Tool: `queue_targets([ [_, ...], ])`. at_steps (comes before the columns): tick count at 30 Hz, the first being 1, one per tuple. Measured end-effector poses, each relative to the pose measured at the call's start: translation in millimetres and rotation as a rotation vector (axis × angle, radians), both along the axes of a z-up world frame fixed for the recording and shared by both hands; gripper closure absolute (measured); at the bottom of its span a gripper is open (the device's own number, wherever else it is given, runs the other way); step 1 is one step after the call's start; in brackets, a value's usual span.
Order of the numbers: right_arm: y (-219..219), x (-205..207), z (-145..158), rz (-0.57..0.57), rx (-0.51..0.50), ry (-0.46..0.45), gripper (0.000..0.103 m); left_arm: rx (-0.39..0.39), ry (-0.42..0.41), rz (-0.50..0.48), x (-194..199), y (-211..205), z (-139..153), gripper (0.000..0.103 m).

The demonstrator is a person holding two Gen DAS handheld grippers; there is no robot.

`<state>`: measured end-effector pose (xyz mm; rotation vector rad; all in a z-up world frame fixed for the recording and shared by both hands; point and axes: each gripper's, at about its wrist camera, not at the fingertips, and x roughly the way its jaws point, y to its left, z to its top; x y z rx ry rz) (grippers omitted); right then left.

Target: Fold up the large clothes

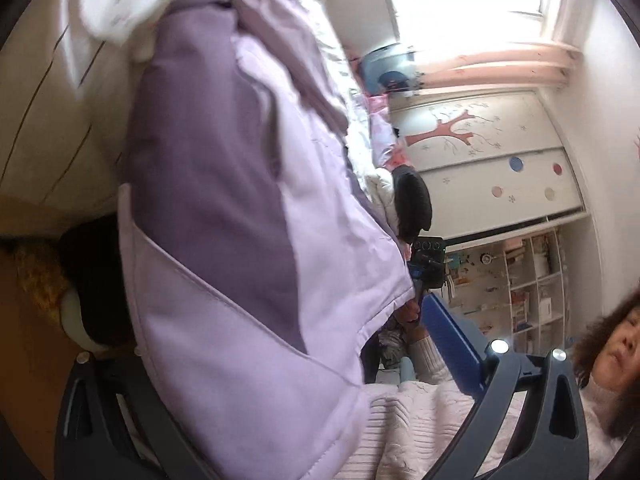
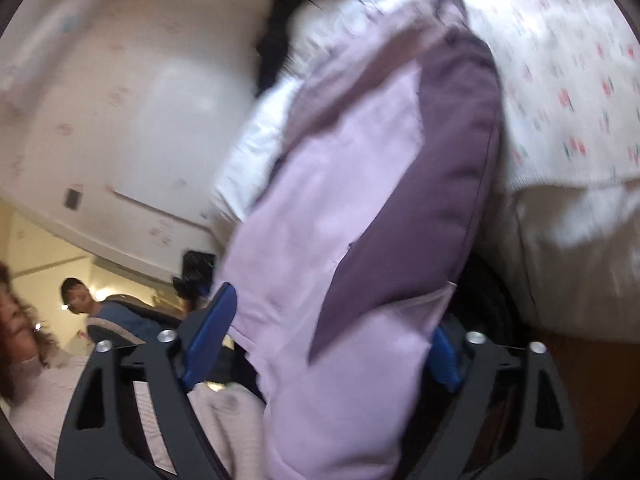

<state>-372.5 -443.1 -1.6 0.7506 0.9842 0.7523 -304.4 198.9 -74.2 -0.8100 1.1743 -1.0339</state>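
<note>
A bed carries the things, its pale mattress side showing below a white sheet with small red flowers. On it lie the lilac and purple padded garment, a white garment beside it and a dark item farther back, blurred.

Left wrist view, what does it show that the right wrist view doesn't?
Only the left wrist view shows the wardrobe door with a painted tree, open shelves and a bright window.
Only the right wrist view shows a second person in a blue top and the floral bedding up close.
Both show the lilac and purple padded jacket filling the frame between blue-padded fingers, and the person's pale knit sweater.
</note>
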Motion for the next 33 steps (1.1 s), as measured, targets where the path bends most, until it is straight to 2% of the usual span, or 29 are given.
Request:
queue_targets([
  [2, 1.5, 3.0, -4.2, 0.015, -0.017, 0.025, 0.03, 0.05, 0.003, -0.016, 2.3, -1.8, -1.7, 0.008],
  [3, 1.3, 4.0, -7.1, 0.02, -0.012, 0.035, 0.03, 0.082, 0.014, -0.024, 3.8, -2.3, -5.7, 0.012],
  [6, 6.3, 6.1, -17.3, 0.04, -0.019, 0.089, 0.03, 0.161, 0.065, -0.031, 6.9, -4.5, -23.0, 0.013],
  [8, 14.7, 5.7, -21.0, 0.045, -0.046, 0.095, 0.03, 0.159, 0.103, -0.024, 6.9, -2.0, -35.0, 0.013],
  [10, 18.0, 5.4, -19.8, 0.037, -0.032, 0.092, 0.03, 0.145, 0.113, -0.014, 6.4, -2.9, -37.5, 0.013],
  [12, 18.6, -0.8, -13.1, 0.025, -0.002, 0.042, 0.032, 0.12, 0.101, -0.017, 4.5, -7.3, -32.7, 0.013],
  [15, 27.1, -4.9, -5.8, 0.047, -0.02, 0.005, 0.044, 0.079, 0.024, -0.044, 0.7, -13.2, -13.1, 0.013],
  [17, 29.8, -4.8, -12.6, 0.072, -0.033, 0.028, 0.056, 0.117, 0.015, -0.062, 1.8, -15.7, -11.1, 0.013],
  [18, 28.1, -5.9, -17.1, 0.077, -0.042, 0.044, 0.058, 0.136, 0.021, -0.064, 2.5, -16.6, -14.3, 0.013],
  [20, 25.2, -9.9, -22.8, 0.069, -0.012, 0.055, 0.063, 0.179, 0.044, -0.06, 4.1, -16.4, -22.8, 0.02],
  [22, 26.3, -16.4, -15.8, 0.066, 0.016, 0.019, 0.063, 0.169, 0.051, -0.03, 2.9, -11.4, -24.8, 0.033],
  [24, 27.5, -20.4, -6.5, 0.065, 0.071, -0.021, 0.063, 0.17, 0.011, -0.002, -1.6, -7.8, -13.2, 0.042],
  [27, 27.6, -16.2, -6.4, 0.067, 0.088, -0.012, 0.062, 0.135, -0.027, 0.013, -5.2, 1.9, 1.0, 0.062],
  [29, 26.5, -13.0, -18.9, 0.074, 0.078, 0.04, 0.057, 0.124, -0.044, 0.033, -4.6, 11.5, 8.3, 0.063],
  [31, 28.3, -12.9, -31.4, 0.08, 0.072, 0.084, 0.046, 0.124, 0.003, 0.025, 0.1, 13.2, -3.1, 0.063],
  [33, 24.4, -12.5, -36.5, 0.065, 0.112, 0.084, 0.045, 0.11, 0.043, 0.022, 3.3, 12.1, -14.6, 0.063],
])
